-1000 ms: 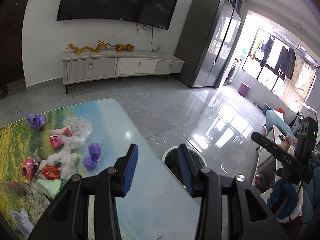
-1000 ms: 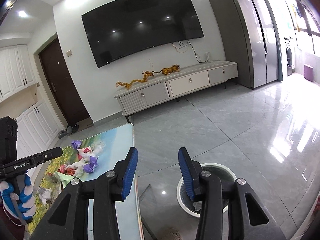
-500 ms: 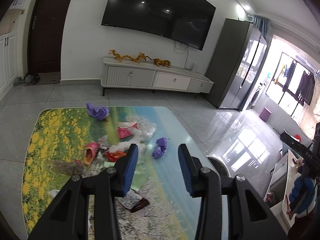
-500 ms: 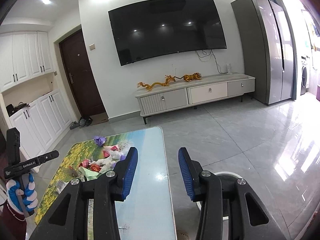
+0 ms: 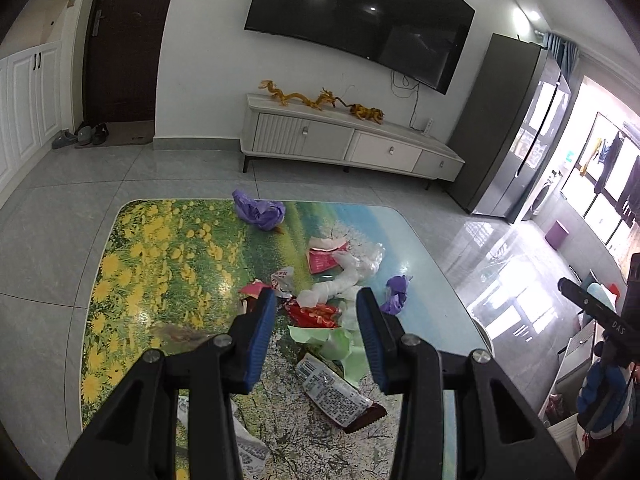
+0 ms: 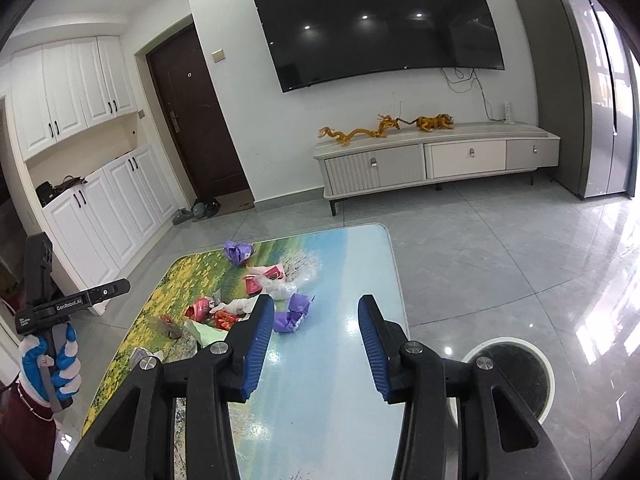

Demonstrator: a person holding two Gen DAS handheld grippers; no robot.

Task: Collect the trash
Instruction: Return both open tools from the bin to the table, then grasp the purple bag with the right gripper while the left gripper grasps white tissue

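Left gripper (image 5: 316, 316) is spread wide with nothing between its blue fingers. I've got it above the landscape-print coffee table (image 5: 160, 264), aimed at the litter heap. Under it I see a red crumpled snack wrapper (image 5: 314, 314), a pale green paper sheet (image 5: 336, 342) and a barcode-printed foil packet (image 5: 336, 394) nearer the camera. White crumpled plastic film (image 5: 352, 276) lies behind them, with a pink-red packet (image 5: 324, 258) touching it. One purple crumpled bag (image 5: 260, 210) sits apart at the far edge, and a smaller purple scrap (image 5: 394, 294) lies beside the heap.

Right gripper (image 6: 316, 320) is equally wide and empty, over bare tabletop. The round white-rimmed trash bin (image 6: 516, 376) stands on the floor beside the table.
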